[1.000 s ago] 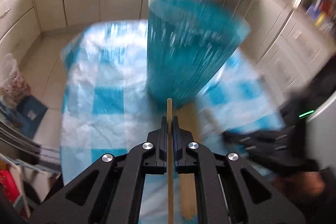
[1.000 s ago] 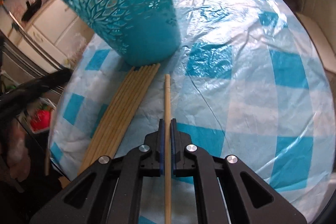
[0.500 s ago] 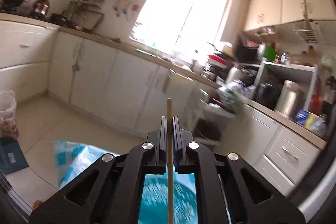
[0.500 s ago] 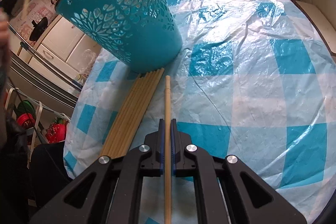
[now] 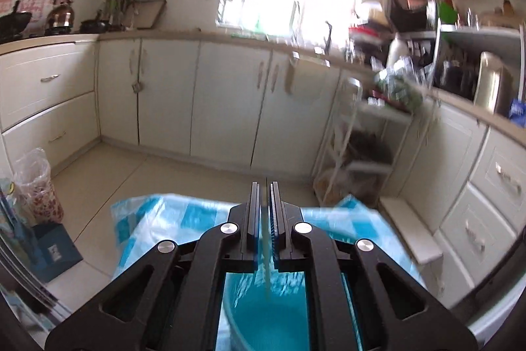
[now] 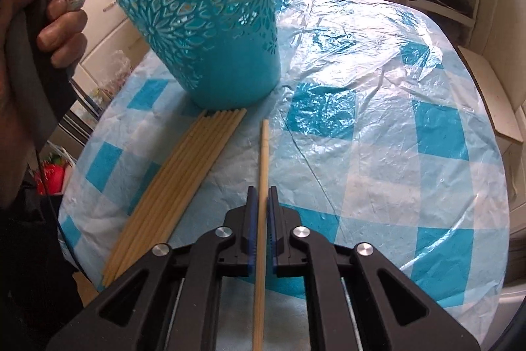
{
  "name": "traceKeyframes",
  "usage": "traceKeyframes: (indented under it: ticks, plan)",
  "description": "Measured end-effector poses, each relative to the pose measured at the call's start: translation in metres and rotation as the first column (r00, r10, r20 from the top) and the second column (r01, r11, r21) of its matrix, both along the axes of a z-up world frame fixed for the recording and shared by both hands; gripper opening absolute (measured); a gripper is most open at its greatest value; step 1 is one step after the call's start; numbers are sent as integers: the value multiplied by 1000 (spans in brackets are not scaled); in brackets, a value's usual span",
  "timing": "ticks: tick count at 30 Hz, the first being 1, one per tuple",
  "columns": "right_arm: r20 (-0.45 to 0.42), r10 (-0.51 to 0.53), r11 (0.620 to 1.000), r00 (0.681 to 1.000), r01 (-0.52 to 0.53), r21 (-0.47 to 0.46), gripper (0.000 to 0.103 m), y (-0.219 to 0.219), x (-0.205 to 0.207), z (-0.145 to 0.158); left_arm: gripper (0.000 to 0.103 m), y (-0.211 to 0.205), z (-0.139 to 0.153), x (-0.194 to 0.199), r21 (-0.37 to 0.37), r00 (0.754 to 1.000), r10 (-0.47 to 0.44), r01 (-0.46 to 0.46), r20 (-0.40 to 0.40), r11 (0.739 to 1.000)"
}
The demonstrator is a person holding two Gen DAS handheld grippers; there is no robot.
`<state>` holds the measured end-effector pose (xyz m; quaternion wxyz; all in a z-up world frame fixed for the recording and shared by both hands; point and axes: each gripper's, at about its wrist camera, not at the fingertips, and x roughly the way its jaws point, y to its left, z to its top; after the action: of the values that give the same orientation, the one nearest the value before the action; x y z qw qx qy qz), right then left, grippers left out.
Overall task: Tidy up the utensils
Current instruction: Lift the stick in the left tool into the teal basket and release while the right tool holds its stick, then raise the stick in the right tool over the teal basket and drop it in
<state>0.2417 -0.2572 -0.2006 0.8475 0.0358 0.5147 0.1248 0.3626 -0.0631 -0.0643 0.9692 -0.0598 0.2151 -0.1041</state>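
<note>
A teal cut-out basket (image 6: 210,32) stands on the checked table (image 6: 378,134). In the left wrist view I look down into its mouth (image 5: 273,321). My left gripper (image 5: 264,213) hovers above it with its jaws slightly parted; a blurred chopstick (image 5: 265,265) streaks down between them into the basket. My right gripper (image 6: 259,206) is shut on one wooden chopstick (image 6: 263,160) that points at the basket's base. A row of several chopsticks (image 6: 184,186) lies on the table left of it.
White kitchen cabinets (image 5: 164,101) line the far wall, with a wire rack (image 5: 361,153) to the right. A plastic bag (image 5: 36,186) stands on the floor at left. The hand holding the left gripper (image 6: 62,18) shows beside the basket.
My left gripper's jaws have parted and its chopstick now slides down into the basket. The right gripper has drifted slightly, still holding its chopstick.
</note>
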Motion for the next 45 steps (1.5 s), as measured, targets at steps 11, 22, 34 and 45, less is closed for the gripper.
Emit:
traceKeyframes:
  ticks: [11,22,34,45]
  plan:
    - [-2,-48,997,999,48,-58,6,-8,1,1,47,26,1,-41,74,997,-11,16,-74,997]
    - [201,-213,875,956,95,476,6,-57,-12,106,62,54,-5,-63,68,996,4,2,-93,998]
    - [581,-373,874,723,63,482,6,-10,68,186,70,73,-26,-66,21,995,37,-35,-94,999]
    - [546,-316,930,776,141,339,14,17,84,113,75,93,-43,-58,-12,989,78,-80,-127,997]
